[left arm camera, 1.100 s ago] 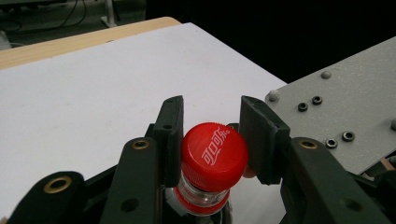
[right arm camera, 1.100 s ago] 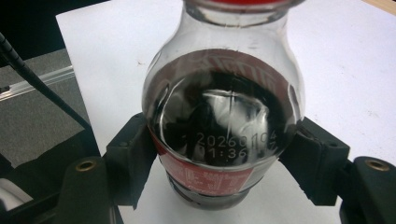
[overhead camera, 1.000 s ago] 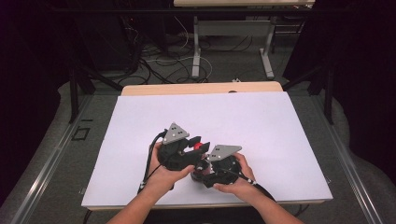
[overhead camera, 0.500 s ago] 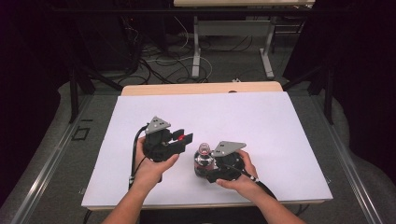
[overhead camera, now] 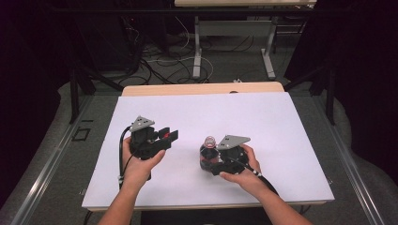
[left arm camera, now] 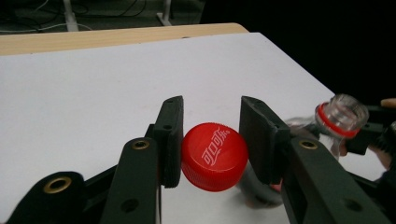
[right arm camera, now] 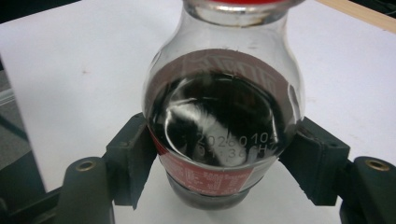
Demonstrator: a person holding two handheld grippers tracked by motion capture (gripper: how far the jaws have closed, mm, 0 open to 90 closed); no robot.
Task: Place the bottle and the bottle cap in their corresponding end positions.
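Red, light and rigid, the cap (left arm camera: 214, 157) sits pinched by its ribbed rim in my left tongs (left arm camera: 211, 140) above the worktop (overhead camera: 281, 122), while my right tongs (right arm camera: 219, 158) clamp the slippery, part-filled bottle (right arm camera: 222, 116) at its waist.

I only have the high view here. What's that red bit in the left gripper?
Observer: The left gripper is shut on a red bottle cap with white lettering on top; its pads press both sides.
Operator: So the bottle is open?
Observer: Yes. The left gripper view shows the bottle with a bare clear mouth and just a red ring below it.
Operator: How is the right gripper holding it?
Observer: The right gripper is shut on the bottle's lower body at the red label; dark liquid fills it up to the shoulder.
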